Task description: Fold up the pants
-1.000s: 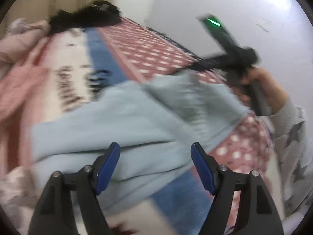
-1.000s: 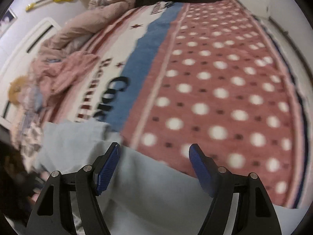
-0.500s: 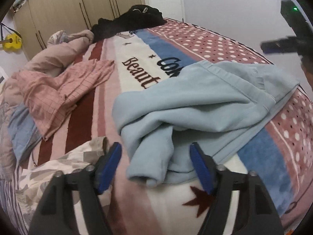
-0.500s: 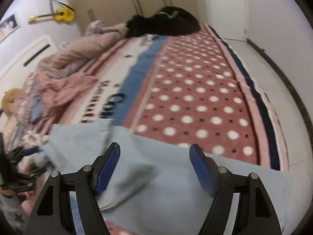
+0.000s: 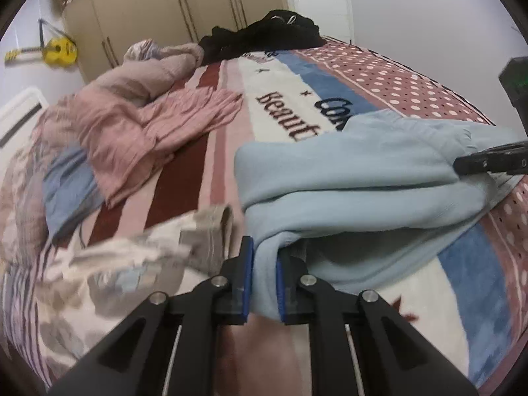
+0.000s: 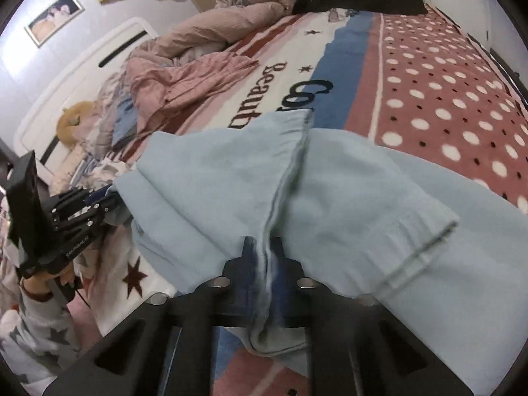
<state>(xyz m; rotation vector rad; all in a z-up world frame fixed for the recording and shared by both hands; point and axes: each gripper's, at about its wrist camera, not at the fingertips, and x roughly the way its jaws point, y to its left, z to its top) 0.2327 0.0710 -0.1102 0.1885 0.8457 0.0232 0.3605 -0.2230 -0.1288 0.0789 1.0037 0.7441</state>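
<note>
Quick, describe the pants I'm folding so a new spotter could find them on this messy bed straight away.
Start at the big blanket printed with black lettering. The pale blue pants lie across its near end, clamped by the left gripper and right gripper. Unlike the pink checked cloth and black clothes, they are plain light blue.

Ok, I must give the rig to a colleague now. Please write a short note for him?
Left claw: shut on a leg end of the light blue pants.
Right claw: shut on a bunched ridge of the pants at the waistband end.
The pants lie crumpled across the blanket.
Done: both ends gripped.
Left: spread flat, then fold.
</note>
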